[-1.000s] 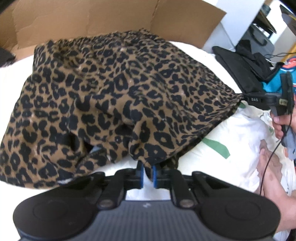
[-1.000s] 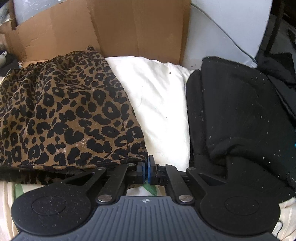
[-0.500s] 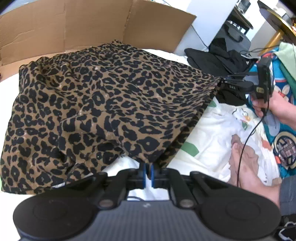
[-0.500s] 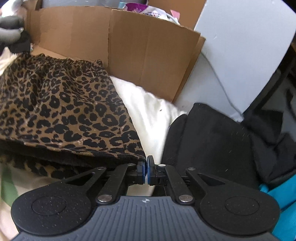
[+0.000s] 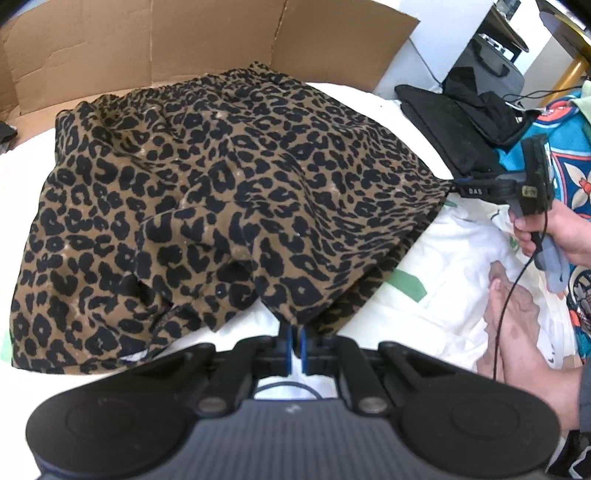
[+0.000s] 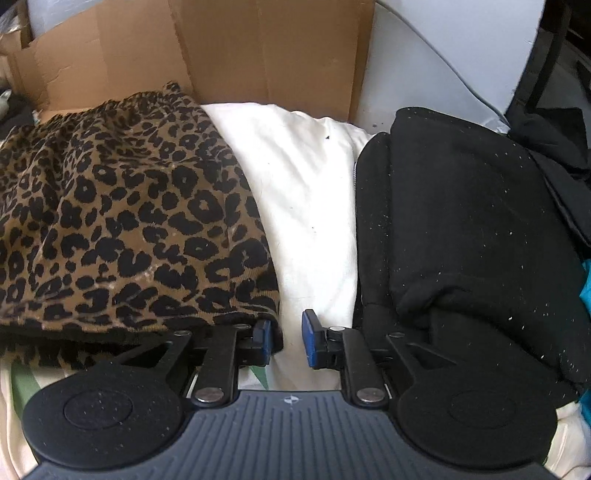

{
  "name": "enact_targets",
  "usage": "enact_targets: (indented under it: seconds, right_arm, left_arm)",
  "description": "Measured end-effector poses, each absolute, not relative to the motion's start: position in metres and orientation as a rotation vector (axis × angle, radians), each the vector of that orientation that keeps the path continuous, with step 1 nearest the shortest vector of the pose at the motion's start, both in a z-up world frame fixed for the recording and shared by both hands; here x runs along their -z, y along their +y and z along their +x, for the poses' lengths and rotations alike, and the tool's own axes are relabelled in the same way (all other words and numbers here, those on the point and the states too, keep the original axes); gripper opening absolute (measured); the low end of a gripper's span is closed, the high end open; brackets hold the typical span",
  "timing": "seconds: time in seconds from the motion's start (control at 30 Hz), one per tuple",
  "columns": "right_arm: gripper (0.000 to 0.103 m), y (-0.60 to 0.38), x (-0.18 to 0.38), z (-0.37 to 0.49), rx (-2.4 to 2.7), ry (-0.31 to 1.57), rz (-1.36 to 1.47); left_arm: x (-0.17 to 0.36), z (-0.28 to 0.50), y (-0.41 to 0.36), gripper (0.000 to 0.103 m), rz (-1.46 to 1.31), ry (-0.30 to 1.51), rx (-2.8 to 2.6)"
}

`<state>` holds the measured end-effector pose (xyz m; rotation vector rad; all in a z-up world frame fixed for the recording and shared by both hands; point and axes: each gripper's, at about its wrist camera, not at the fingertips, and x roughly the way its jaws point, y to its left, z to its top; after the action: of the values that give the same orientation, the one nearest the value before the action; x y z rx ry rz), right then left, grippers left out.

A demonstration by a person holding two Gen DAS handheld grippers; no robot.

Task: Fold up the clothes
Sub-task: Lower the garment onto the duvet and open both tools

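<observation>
The thin brown-and-black leopard-print garment [image 5: 229, 192] lies folded over on the white padded bed surface [image 6: 306, 192], its far edge against the brown cardboard sheet [image 5: 207, 33]. It looks light, limp and slack, best taken at corners or hem. The left gripper [image 5: 294, 349] is clamped on the near corner. The right gripper [image 6: 287, 341] is opening, fabric apparently beside its left pad, nothing between.

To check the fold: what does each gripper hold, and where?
Left gripper: leopard-print garment, by its near edge. Right gripper: jaws opening, nothing between them.
</observation>
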<state>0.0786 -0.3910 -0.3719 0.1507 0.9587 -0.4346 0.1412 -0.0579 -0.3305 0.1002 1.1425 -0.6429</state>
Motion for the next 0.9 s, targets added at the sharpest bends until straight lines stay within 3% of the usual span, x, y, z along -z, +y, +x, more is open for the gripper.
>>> enact_targets:
  seconds: [0.03, 0.2, 0.5, 0.9]
  right_arm:
    - [0.010, -0.390, 0.370, 0.078, 0.416, 0.964, 0.137]
    - [0.003, -0.384, 0.352, 0.078, 0.420, 0.974, 0.060]
    - [0.003, -0.386, 0.318, 0.072, 0.465, 0.961, 0.011]
    - [0.003, -0.393, 0.340, 0.082, 0.521, 1.011, 0.015]
  left_arm:
    - [0.331, 0.141, -0.059, 0.004, 0.098, 1.138, 0.644]
    - [0.328, 0.140, -0.061, 0.004, 0.076, 1.148, 0.679]
    - [0.332, 0.133, -0.070, 0.004, 0.046, 1.175, 0.758]
    - [0.372, 0.128, -0.094, 0.004, 0.097, 1.237, 0.814]
